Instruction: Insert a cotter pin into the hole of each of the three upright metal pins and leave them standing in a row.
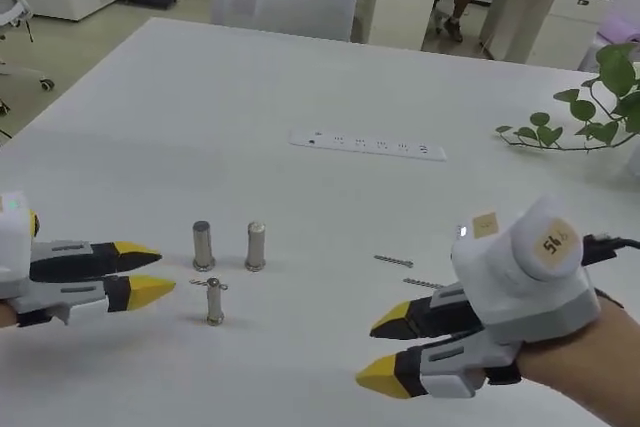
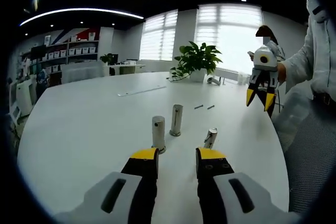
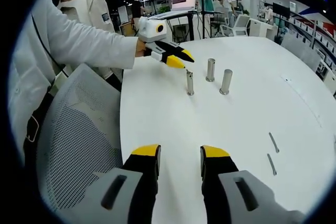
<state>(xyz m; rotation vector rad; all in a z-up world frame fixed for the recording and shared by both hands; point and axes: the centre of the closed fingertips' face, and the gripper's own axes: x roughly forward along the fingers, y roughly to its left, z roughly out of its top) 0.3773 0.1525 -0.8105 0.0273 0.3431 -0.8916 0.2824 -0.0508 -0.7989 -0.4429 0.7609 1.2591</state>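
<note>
3 metal pins (image 1: 203,245) on white table (image 1: 300,77), power strip (image 1: 367,144), office desks (image 1: 395,2)

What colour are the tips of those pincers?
Yellow, over black; clearest in the head view, on the left gripper.

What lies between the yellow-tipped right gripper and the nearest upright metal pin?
Only bare white table, in the head view; the yellow-tipped right gripper and the upright metal pin, with a cotter pin through it, stand apart.
</note>
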